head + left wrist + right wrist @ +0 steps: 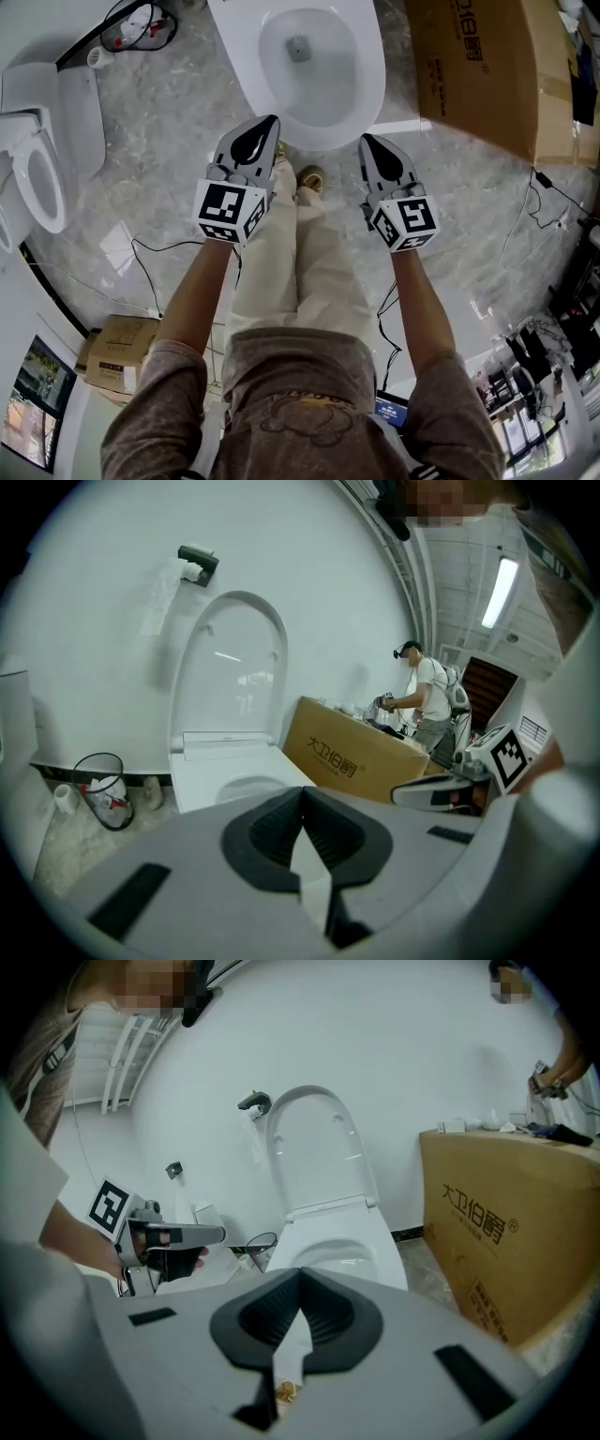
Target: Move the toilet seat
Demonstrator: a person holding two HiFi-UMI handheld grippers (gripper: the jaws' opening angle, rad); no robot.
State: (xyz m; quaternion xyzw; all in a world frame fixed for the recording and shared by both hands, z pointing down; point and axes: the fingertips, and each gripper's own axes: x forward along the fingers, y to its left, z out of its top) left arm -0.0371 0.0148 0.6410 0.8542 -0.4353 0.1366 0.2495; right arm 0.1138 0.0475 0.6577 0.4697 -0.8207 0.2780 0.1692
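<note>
A white toilet (309,66) stands straight ahead, its bowl open to view. Its raised seat and lid (230,677) lean upright against the white wall, also seen as the raised lid (314,1147); I cannot tell the seat ring from the lid. My left gripper (270,124) is shut and empty, just short of the bowl's front rim on the left. My right gripper (367,142) is shut and empty too, level with it on the right. Neither touches the toilet. The left gripper (302,794) and right gripper (300,1274) both point at the bowl.
A big cardboard box (497,66) stands right of the toilet. A second toilet (42,178) lies at the left, a wire bin (141,28) behind it. Cables (539,211) trail over the marble floor. A small box (117,352) sits behind me. A person (427,696) works beyond the cardboard box.
</note>
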